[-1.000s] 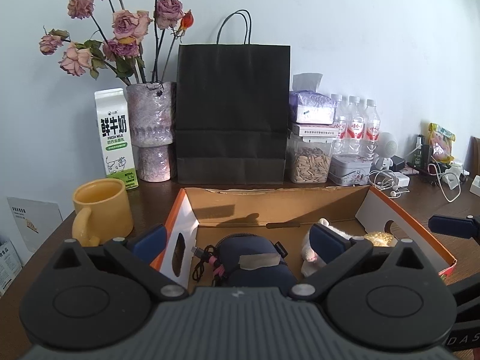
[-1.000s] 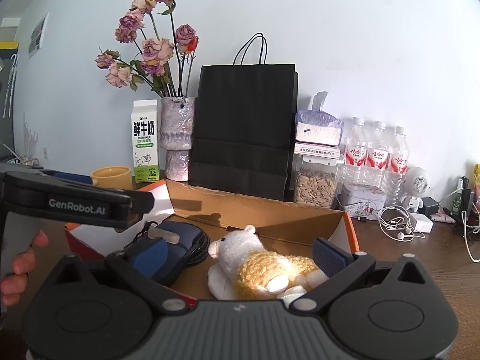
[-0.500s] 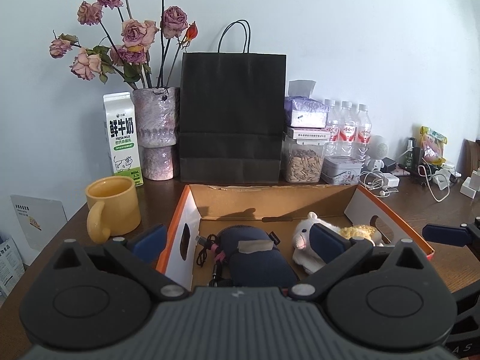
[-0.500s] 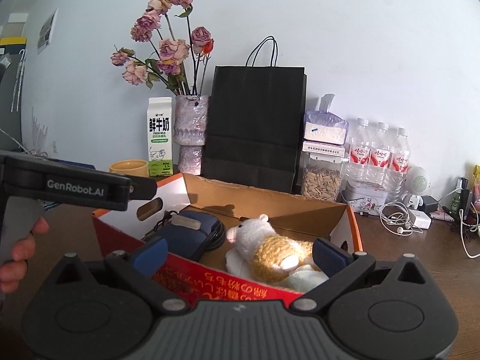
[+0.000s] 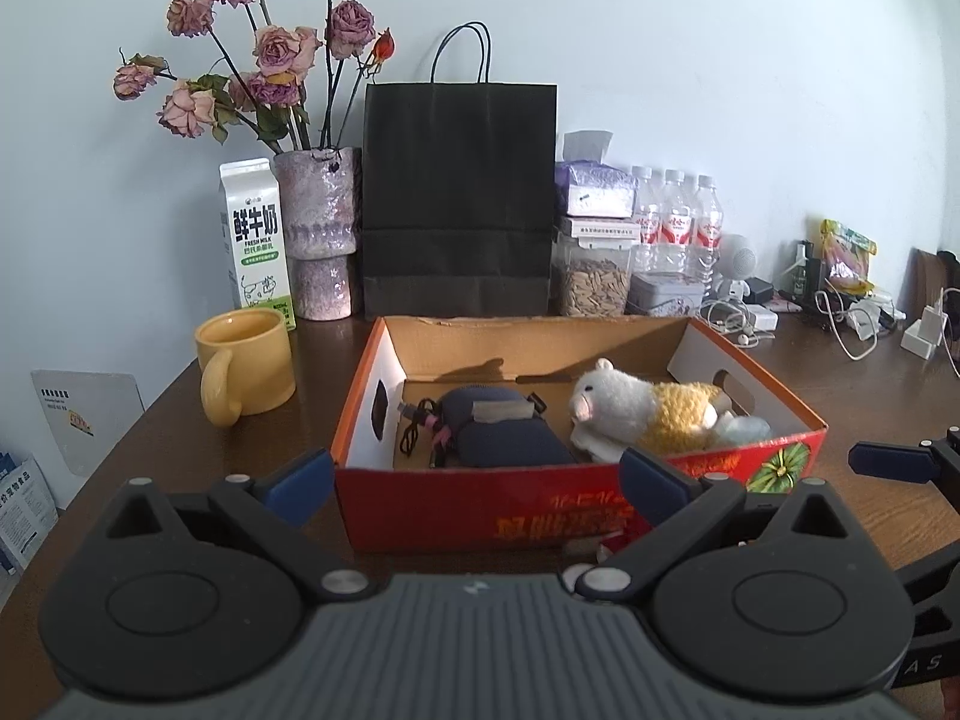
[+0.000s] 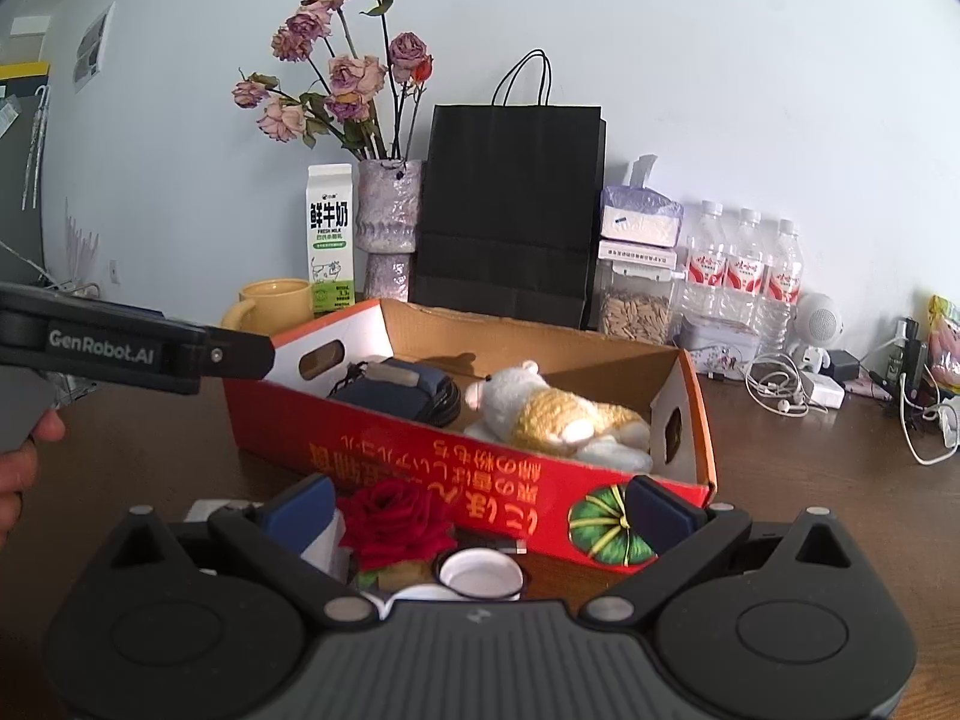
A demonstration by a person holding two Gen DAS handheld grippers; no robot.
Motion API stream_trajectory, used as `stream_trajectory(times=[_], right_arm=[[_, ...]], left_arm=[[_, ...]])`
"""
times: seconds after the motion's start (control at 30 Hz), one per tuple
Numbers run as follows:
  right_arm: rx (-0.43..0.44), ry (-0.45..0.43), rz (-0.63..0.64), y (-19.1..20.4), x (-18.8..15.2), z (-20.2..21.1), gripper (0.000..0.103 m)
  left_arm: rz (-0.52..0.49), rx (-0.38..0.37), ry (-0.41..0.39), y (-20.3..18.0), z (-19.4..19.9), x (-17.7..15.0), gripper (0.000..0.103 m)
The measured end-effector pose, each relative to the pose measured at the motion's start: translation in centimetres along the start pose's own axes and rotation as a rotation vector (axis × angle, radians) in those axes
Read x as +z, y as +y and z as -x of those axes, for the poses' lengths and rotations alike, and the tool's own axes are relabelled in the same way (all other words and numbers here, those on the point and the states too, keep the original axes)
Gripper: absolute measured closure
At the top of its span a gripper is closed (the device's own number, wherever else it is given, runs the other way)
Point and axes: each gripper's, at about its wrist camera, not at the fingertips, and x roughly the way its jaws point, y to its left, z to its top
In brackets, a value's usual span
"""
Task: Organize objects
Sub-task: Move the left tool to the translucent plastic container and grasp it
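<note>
An open red cardboard box (image 5: 540, 510) (image 6: 480, 474) sits on the wooden table. Inside lie a dark blue pouch (image 5: 504, 438) (image 6: 396, 387) with black cables on the left and a white-and-yellow plush toy (image 5: 648, 411) (image 6: 552, 414) on the right. My left gripper (image 5: 477, 480) is open and empty, held in front of the box's near wall. My right gripper (image 6: 477, 504) is open and empty, over a red rose (image 6: 396, 519) and a small white cup (image 6: 480, 573) lying in front of the box.
A yellow mug (image 5: 246, 360) (image 6: 270, 303) stands left of the box. Behind it stand a milk carton (image 5: 255, 240), a vase of dried roses (image 5: 315, 234), a black paper bag (image 5: 459, 198), a seed jar (image 5: 591, 273) and water bottles (image 5: 675, 228). Cables and chargers (image 5: 840, 324) lie at right.
Both grippers have pulled back from over the box towards its near side. The box's red front wall now shows, and the rose and cup have come into the right wrist view.
</note>
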Motion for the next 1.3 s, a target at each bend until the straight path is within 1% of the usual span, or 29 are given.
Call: stream_trajectory(times=[0.4, 0.6, 0.73, 0.83, 1.0, 1.3], right_arm=[[0.026, 0.046, -0.030, -0.3, -3.0, 1.8, 0.000], [0.041, 0.085, -0.041, -0.4, -4.4, 2.2, 0.000], [0.068, 0.120, -0.058, -0.3, -4.9, 2.3, 0.000], [0.091, 0.140, -0.053, 0.2, -5.1, 2.1, 0.000], [0.101, 0.158, -0.042, 1.0, -5.2, 1.5, 0.000], [0.061, 0.176, -0.051, 0.2, -5.3, 0.8, 0.000]], left_arm=[[-0.005, -0.011, 0.075, -0.6, 1.6, -2.9, 0.000], [-0.010, -0.027, 0.147, -1.0, 1.3, -4.9, 0.000], [-0.001, -0.046, 0.176, -1.2, 1.1, -5.7, 0.000], [0.007, -0.048, 0.182, -1.1, 1.1, -5.9, 0.000], [0.000, -0.059, 0.181, -0.8, 1.4, -5.9, 0.000], [-0.034, -0.116, 0.210, -1.7, 0.2, -5.8, 0.000]])
